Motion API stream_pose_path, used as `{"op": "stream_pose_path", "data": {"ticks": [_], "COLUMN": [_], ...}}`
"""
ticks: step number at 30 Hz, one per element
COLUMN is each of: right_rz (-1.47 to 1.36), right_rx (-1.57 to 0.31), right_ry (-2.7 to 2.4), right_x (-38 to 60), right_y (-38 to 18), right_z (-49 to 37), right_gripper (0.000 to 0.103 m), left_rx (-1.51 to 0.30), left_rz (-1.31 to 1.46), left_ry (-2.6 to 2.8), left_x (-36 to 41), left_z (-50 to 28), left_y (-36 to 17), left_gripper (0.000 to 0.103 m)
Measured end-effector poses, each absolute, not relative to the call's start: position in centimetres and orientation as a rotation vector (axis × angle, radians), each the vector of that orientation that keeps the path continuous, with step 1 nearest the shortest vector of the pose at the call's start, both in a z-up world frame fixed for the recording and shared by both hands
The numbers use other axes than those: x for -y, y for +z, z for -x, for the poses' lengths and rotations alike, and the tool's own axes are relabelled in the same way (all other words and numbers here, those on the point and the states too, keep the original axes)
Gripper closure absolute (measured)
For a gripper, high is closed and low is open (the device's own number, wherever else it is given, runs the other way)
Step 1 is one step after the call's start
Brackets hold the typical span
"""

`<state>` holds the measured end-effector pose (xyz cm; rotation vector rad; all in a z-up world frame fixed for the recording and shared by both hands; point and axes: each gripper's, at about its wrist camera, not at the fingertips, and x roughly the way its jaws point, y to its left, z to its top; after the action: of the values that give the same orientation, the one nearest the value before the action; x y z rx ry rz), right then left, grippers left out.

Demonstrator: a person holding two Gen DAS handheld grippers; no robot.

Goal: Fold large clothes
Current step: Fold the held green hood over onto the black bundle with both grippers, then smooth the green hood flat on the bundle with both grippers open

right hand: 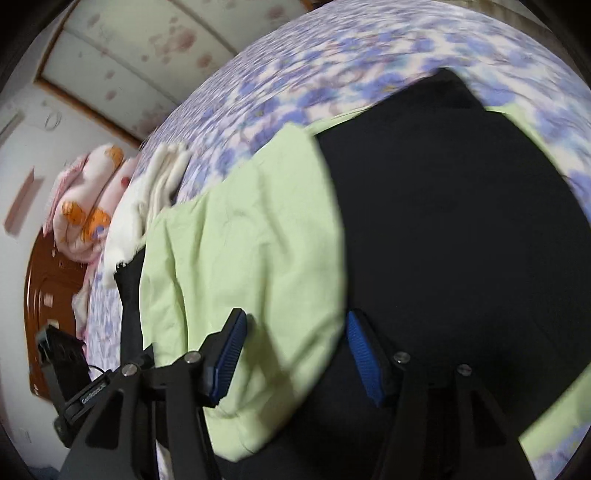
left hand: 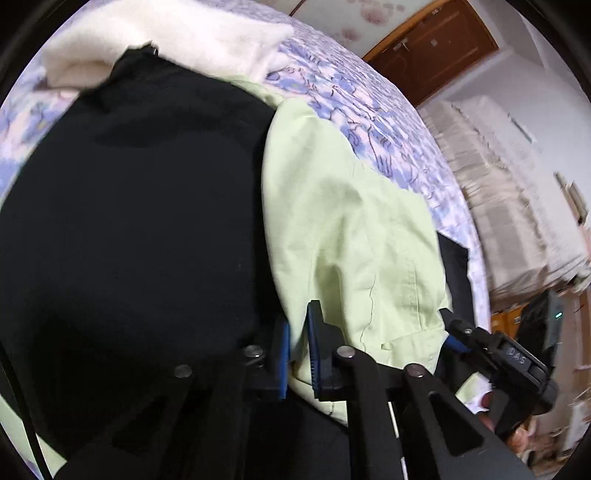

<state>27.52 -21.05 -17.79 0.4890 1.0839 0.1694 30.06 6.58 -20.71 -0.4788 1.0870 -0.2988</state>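
Left wrist view: our left gripper (left hand: pixel 298 350) pinched the green shirt (left hand: pixel 351 221). Our right gripper (right hand: pixel 295 332) gaped around its edge, so we risked a lopsided fold.

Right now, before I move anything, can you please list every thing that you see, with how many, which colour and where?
garment: one, black, spread on the bed, partly over the green one
shirt: one, light green, beside and under the black garment
folded cloth: one, white, on the bed beyond the black garment
bedspread: one, blue and white flowers, under all clothes
bundle: one, pink with orange, at the far end of the bed
door: one, brown wood, behind the bed
left gripper: one, black with blue pads, jaws shut on the shirt's edge
right gripper: one, same colours, jaws apart over both garments
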Motion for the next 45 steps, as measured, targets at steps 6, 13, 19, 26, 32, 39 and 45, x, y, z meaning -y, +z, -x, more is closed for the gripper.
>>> {"op": "stream_pose_path", "data": {"ticks": [6, 13, 19, 26, 32, 39, 45], "right_rz": [-0.193, -0.143, -0.165, -0.125, -0.146, -0.183, -0.211], "right_rx": [-1.080, -1.007, -0.906, -1.001, -1.007, -1.019, -1.019], "right_ry": [0.038, -0.012, 0.149, 0.189, 0.055, 0.053, 0.073], "right_x": [19.2, 19.0, 15.9, 13.7, 18.1, 18.4, 17.4], "right_y": [-18.9, -15.2, -12.9, -16.8, -17.7, -17.4, -15.2], "right_z": [-26.0, -23.9, -23.2, -24.1, -23.1, -22.3, -20.9], "right_gripper": [0.098, 0.089, 0.088, 0.089, 0.099, 0.095, 0.095], "left_rx": [-1.077, -1.014, -0.890, -1.022, -1.015, -1.032, -1.028], "left_rz": [0.361, 0.277, 0.279, 0.155, 0.157, 0.155, 0.184], "left_ry": [-0.225, -0.104, -0.245, -0.263, -0.264, -0.238, -0.245], "left_x": [-6.6, -7.4, -5.2, -1.7, -2.7, -2.9, -3.4], "left_z": [-29.7, -27.9, -27.3, -29.8, -29.1, -28.2, -26.1], "left_y": [-21.5, -18.6, -15.4, -19.6, -20.3, -19.8, -17.1], "left_gripper": [0.098, 0.069, 0.069, 0.072, 0.071, 0.062, 0.048]}}
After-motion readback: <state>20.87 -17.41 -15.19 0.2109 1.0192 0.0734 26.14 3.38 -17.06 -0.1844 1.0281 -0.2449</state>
